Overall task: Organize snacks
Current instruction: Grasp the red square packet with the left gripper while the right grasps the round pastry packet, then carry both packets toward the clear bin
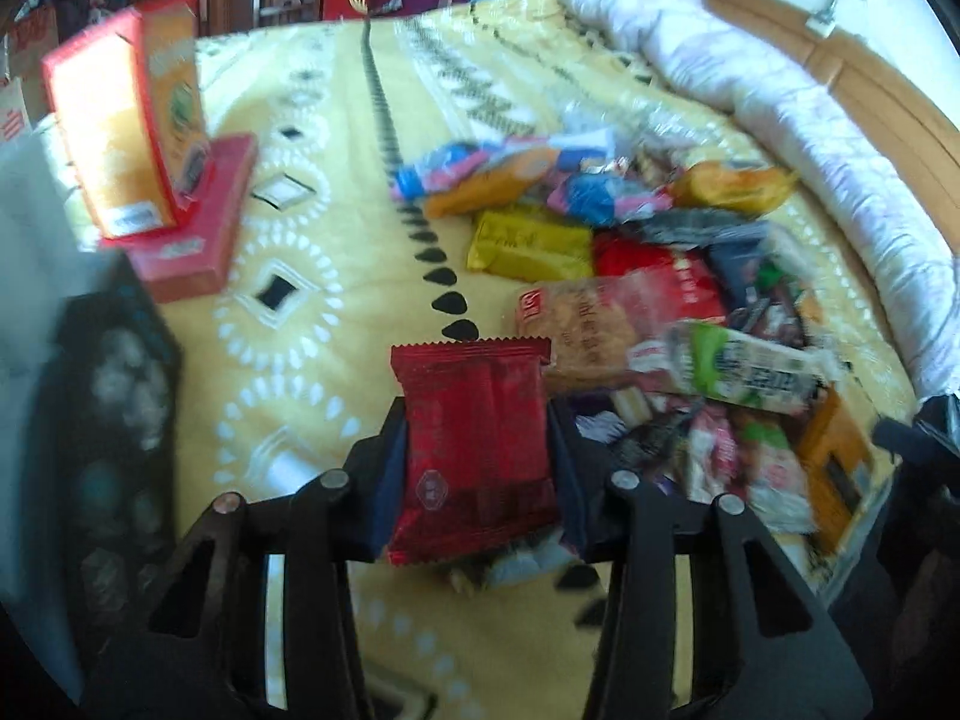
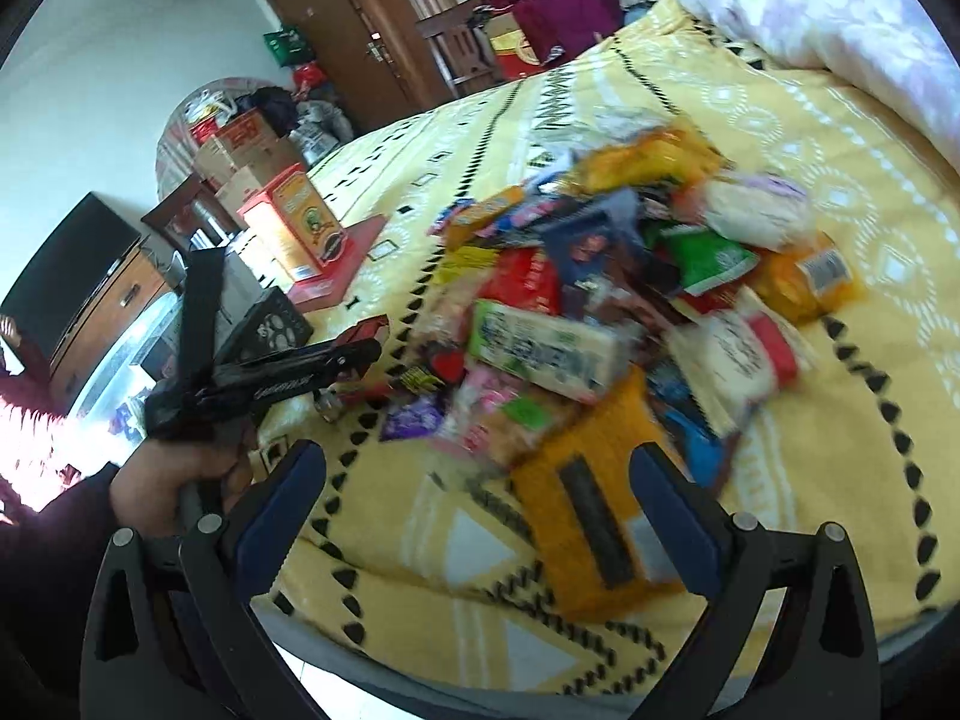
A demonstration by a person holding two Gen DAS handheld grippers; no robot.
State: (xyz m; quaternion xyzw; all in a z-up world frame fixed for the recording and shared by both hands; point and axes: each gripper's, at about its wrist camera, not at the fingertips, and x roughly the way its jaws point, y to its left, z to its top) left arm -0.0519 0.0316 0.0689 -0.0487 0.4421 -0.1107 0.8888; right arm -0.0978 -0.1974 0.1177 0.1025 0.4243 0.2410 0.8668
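My left gripper (image 1: pixel 477 414) is shut on a shiny red snack packet (image 1: pixel 474 456), with the pads pressing on its two long sides; the packet stands upright over the yellow bedspread (image 1: pixel 336 120). To its right lies a heap of mixed snack packets (image 1: pixel 660 300). In the right wrist view my right gripper (image 2: pixel 477 456) stands open with nothing between its fingers, just in front of an orange packet (image 2: pixel 594 516) at the near edge of the same heap (image 2: pixel 600 300). A hand (image 2: pixel 174 474) holds the left gripper (image 2: pixel 354 354) at the left of that view.
An orange carton (image 1: pixel 138 120) stands upright on a flat red box (image 1: pixel 192 222) at the left of the bed. A black box (image 1: pixel 114 420) lies near the left edge. A rolled pale quilt (image 1: pixel 780 90) runs along the far right. Cardboard boxes (image 2: pixel 240 150) stand beyond the bed.
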